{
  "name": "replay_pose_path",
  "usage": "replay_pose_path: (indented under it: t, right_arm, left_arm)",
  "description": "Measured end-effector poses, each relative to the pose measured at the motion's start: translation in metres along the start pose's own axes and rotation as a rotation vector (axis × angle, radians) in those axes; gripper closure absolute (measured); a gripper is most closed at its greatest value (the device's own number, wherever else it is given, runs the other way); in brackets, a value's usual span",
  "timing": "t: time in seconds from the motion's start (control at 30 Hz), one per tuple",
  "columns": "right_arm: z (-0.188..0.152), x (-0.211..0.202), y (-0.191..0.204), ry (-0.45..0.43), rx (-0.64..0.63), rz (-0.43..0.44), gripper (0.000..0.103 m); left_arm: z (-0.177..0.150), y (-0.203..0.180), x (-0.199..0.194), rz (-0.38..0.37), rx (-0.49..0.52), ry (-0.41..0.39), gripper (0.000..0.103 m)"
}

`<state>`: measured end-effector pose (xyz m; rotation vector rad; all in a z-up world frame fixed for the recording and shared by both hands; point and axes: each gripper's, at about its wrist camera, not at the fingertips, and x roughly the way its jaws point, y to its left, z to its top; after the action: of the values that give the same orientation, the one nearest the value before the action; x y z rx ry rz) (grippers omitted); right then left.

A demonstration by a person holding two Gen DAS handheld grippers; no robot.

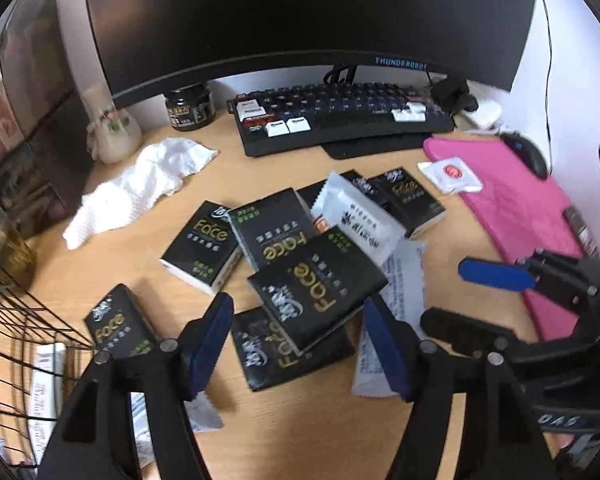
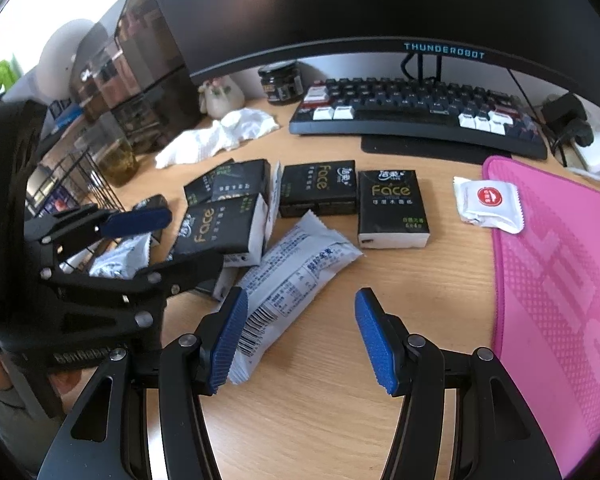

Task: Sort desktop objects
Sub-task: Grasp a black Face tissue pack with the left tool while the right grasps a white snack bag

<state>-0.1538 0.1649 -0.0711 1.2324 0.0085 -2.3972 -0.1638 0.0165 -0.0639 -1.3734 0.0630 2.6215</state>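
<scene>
Both grippers — left (image 1: 298,344), right (image 2: 300,340) — gape wide, empty, over bare desk (image 2: 324,400) beside the tissue packs (image 1: 316,284).

Light: soft, even daylight; brightest at the upper left of the right wrist view, where the background is blown out white.
Shadows: faint and short under the tissue packs (image 2: 392,208) on the tabletop (image 2: 324,380).
Glare: pale sheen on the dark monitor (image 2: 340,8).
Blur: left wrist view is softer, print smeared.
Distortion: strong fisheye bending, black corners.
</scene>
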Motion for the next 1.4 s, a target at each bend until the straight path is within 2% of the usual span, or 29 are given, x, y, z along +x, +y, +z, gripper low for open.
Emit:
replay_pose_path:
  t: [0.23,0.37,0.47,0.53,0.67,0.8,0.97,1.2,1.23,1.27,1.4]
  right_arm:
    - [0.000,-0.001,-0.012,-0.001,0.025,-0.005,0.047]
    - [-0.002,-0.001,-0.012,0.003,0.028,0.005,0.047]
    - [-0.002,-0.001,-0.011,0.005,0.019,0.005,0.047]
    - [-0.002,0.000,-0.011,0.007,0.020,0.004,0.047]
    - [-0.004,-0.001,-0.009,0.006,0.012,0.006,0.046]
    - [-0.005,-0.001,-0.008,0.007,0.012,0.006,0.046]
    - [-0.007,-0.003,-0.005,0.002,0.007,-0.001,0.046]
    - [-0.009,-0.004,-0.003,0.000,0.005,0.002,0.046]
    - [-0.009,-0.004,-0.003,0.001,0.007,0.000,0.046]
    - [-0.009,-0.004,-0.004,0.003,0.008,-0.001,0.046]
    - [-0.009,0.000,-0.005,0.010,0.009,0.004,0.046]
  left_arm:
    - [0.018,-0.014,0.003,-0.003,0.013,-0.023,0.031]
    - [0.021,-0.019,0.018,-0.017,0.041,0.004,0.030]
    - [0.018,-0.016,0.017,-0.040,0.025,0.015,0.030]
    - [0.013,-0.013,0.015,-0.057,0.014,0.032,0.030]
    - [-0.012,-0.010,0.011,-0.029,0.022,0.075,0.030]
    - [-0.030,-0.007,0.001,-0.022,0.034,0.073,0.030]
    - [-0.018,0.002,-0.007,-0.021,0.000,0.027,0.030]
    - [-0.004,-0.014,0.018,-0.015,0.103,0.059,0.030]
    - [-0.004,-0.015,0.018,-0.006,0.103,0.059,0.031]
    - [-0.004,-0.016,0.018,0.008,0.108,0.058,0.038]
    - [-0.004,-0.014,0.015,0.030,0.105,0.055,0.043]
